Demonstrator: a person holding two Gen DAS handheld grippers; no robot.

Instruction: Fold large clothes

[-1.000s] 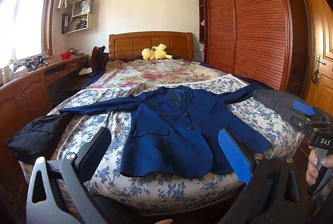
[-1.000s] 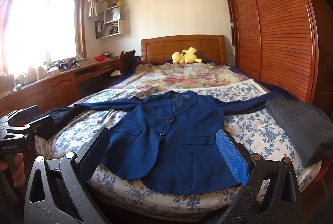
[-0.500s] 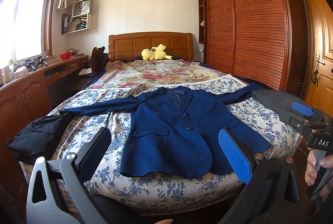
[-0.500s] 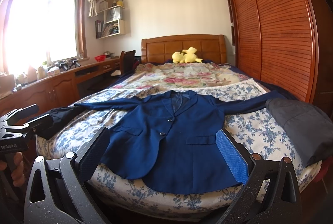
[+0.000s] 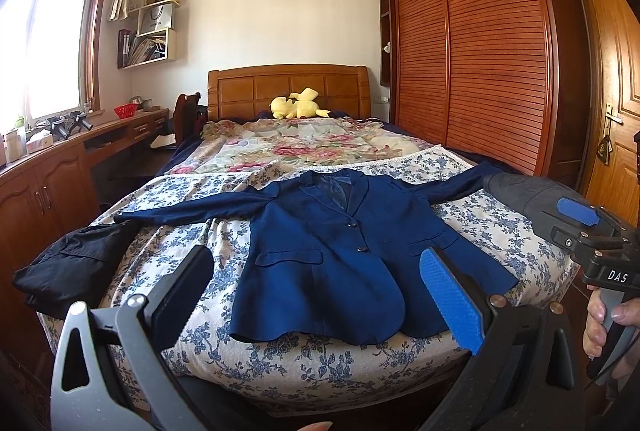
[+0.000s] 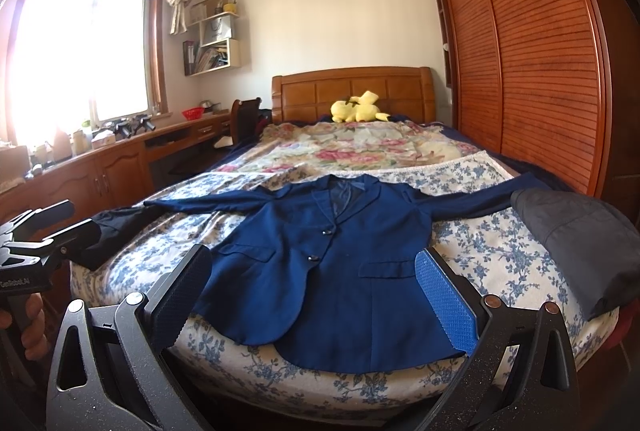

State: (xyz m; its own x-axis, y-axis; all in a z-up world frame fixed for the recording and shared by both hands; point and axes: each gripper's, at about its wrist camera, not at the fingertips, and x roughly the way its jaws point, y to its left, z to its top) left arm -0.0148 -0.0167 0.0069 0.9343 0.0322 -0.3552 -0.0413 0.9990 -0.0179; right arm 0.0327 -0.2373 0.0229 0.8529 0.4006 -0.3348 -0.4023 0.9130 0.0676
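**Jacket square ahead, a sleeve out to each side**

The left gripper point(image 5: 316, 295) and the right gripper point(image 6: 312, 295) both stand released, jaws wide apart and nothing between them, held off the foot of the bed point(image 5: 280, 367) and clear of the cloth. Straight ahead of both lies the navy jacket point(image 5: 340, 255), face up and buttoned on the blue-flowered cover, hem nearest the grippers and collar pointing away toward the headboard point(image 5: 288, 87). So its body runs lengthwise away from the grippers, while the two sleeves stretch crosswise. The left sleeve point(image 5: 188, 209) reaches toward a black garment point(image 5: 72, 263) at the bed's left edge; the right sleeve point(image 6: 472, 201) runs up to a grey garment point(image 6: 576, 231) at the right edge. My reading is that each gripper sits nearer its own side's sleeve and hem corner, so a first fold would likely take both at once.
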